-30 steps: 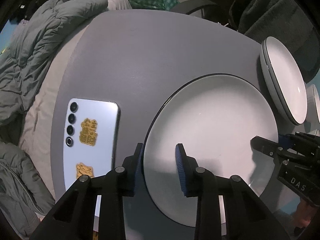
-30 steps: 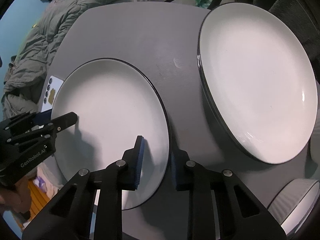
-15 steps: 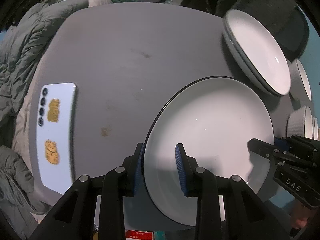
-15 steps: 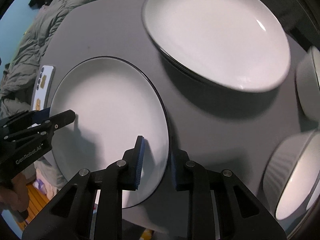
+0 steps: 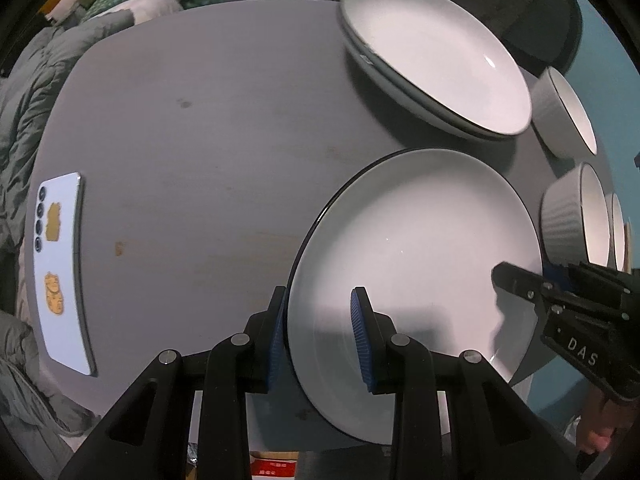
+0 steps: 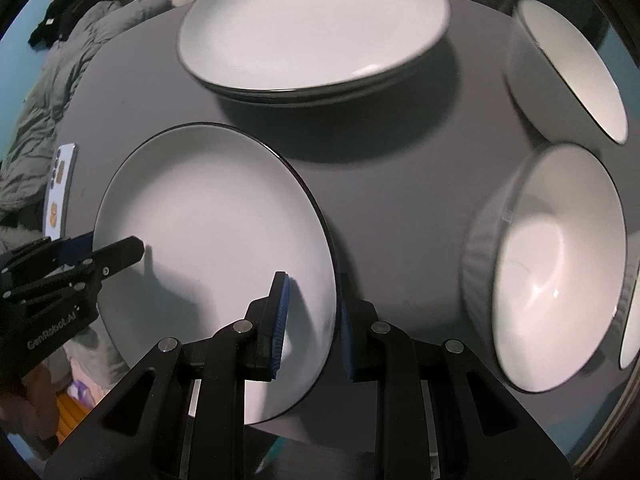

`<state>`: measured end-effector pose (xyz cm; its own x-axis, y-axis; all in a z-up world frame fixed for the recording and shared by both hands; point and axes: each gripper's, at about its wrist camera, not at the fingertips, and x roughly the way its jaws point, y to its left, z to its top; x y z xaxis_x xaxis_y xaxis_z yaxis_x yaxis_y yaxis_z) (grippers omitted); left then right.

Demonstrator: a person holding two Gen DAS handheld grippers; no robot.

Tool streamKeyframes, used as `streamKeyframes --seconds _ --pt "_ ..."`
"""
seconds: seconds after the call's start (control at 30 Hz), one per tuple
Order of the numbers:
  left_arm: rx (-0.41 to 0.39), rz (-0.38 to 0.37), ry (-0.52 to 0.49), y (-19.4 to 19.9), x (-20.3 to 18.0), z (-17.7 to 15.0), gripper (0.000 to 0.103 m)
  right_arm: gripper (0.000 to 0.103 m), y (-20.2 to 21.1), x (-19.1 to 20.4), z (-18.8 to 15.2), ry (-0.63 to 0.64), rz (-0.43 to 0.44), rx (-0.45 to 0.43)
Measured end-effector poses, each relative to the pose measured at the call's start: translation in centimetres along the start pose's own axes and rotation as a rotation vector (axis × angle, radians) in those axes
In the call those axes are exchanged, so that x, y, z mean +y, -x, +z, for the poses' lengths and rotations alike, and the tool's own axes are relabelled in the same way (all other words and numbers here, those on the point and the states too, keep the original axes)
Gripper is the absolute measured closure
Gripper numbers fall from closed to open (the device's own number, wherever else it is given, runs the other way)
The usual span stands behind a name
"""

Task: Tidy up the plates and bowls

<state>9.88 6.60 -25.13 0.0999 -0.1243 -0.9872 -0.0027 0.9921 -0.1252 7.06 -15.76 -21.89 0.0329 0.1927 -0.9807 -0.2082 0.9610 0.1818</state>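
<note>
White round dark-rimmed plate (image 5: 416, 240) is gripped at opposite rims by left gripper (image 5: 320, 334) and right gripper (image 6: 312, 316), above grey table (image 5: 200, 120).

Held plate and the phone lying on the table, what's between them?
Nothing: bare grey table separates the plate from the phone, seen from the left wrist.

Both views are taken from close above the bench (image 5: 208, 128), looking almost straight down along each tool's fingers. The left tool (image 5: 320, 332) is seen at the plate's (image 5: 416, 248) left rim, the right tool (image 6: 312, 316) at its right rim. The plate, the stack (image 6: 312, 24) (blurred in the right view), the bowls (image 6: 560, 264) and the phone (image 5: 60, 264) are shared, and each tool is caught in the other's view.
</note>
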Motion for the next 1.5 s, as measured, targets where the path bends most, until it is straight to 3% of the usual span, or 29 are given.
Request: streamKeyframes --seconds 0.5,0.73,0.9,1.5 --pt "-0.002 0.015 -0.048 -0.1 -0.5 0.8 0.075 0.082 0.6 -1.2 -2.0 -0.063 -0.007 -0.034" --pt "-0.009 0.003 -0.068 0.1 0.1 0.8 0.077 0.082 0.8 -2.1 -3.6 -0.09 0.037 -0.04" --pt "-0.017 -0.004 -0.051 -0.7 -1.6 0.1 0.077 0.081 0.9 -2.7 -3.4 -0.11 0.057 -0.053" --pt "-0.029 -0.007 0.013 1.3 0.4 -0.9 0.079 0.083 1.7 -1.8 -3.3 -0.088 0.045 -0.064"
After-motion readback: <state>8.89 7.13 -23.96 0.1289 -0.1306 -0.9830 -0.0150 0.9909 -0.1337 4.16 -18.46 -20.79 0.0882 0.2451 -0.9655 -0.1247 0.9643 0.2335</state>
